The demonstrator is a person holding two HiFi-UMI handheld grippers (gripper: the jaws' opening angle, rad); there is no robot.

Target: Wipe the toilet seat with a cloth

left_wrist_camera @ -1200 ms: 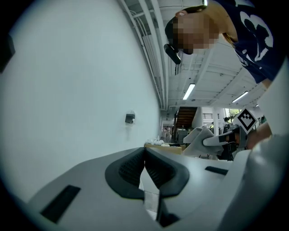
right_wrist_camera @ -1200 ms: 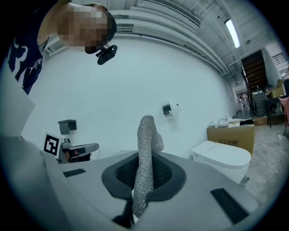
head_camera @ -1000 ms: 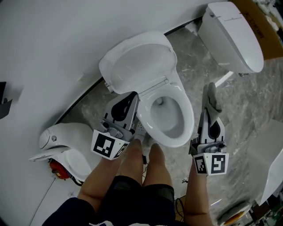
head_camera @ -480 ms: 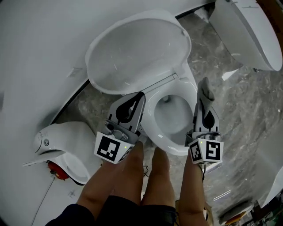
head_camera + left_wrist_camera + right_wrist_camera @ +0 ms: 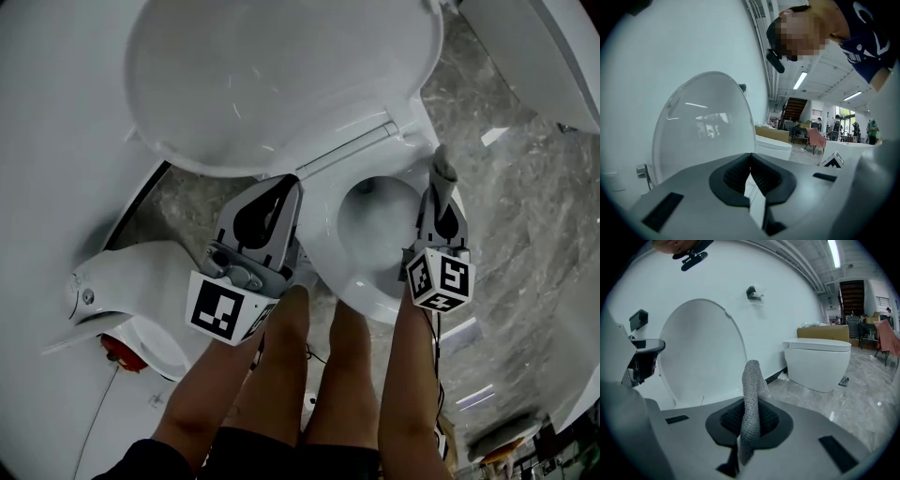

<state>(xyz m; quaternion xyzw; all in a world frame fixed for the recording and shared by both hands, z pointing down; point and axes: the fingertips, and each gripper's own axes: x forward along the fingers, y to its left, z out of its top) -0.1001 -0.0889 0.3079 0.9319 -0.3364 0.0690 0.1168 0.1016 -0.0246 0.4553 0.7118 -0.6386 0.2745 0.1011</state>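
The white toilet has its lid raised, and the seat rings the bowl below it. My right gripper is shut on a grey knitted cloth, which sticks out past the tips over the seat's right side. The right gripper view shows the cloth standing up between the jaws of my right gripper, with the lid behind. My left gripper hovers at the seat's left side, shut on nothing. In the left gripper view my left gripper points at the lid.
A second toilet stands at the back right, also in the right gripper view. A low white fixture with a red part sits at the left. The person's bare legs stand before the bowl on a marble floor.
The view has closed in on the toilet. Both grippers have come forward: the right one, with the cloth, from beside the bowl to over the seat's right side.
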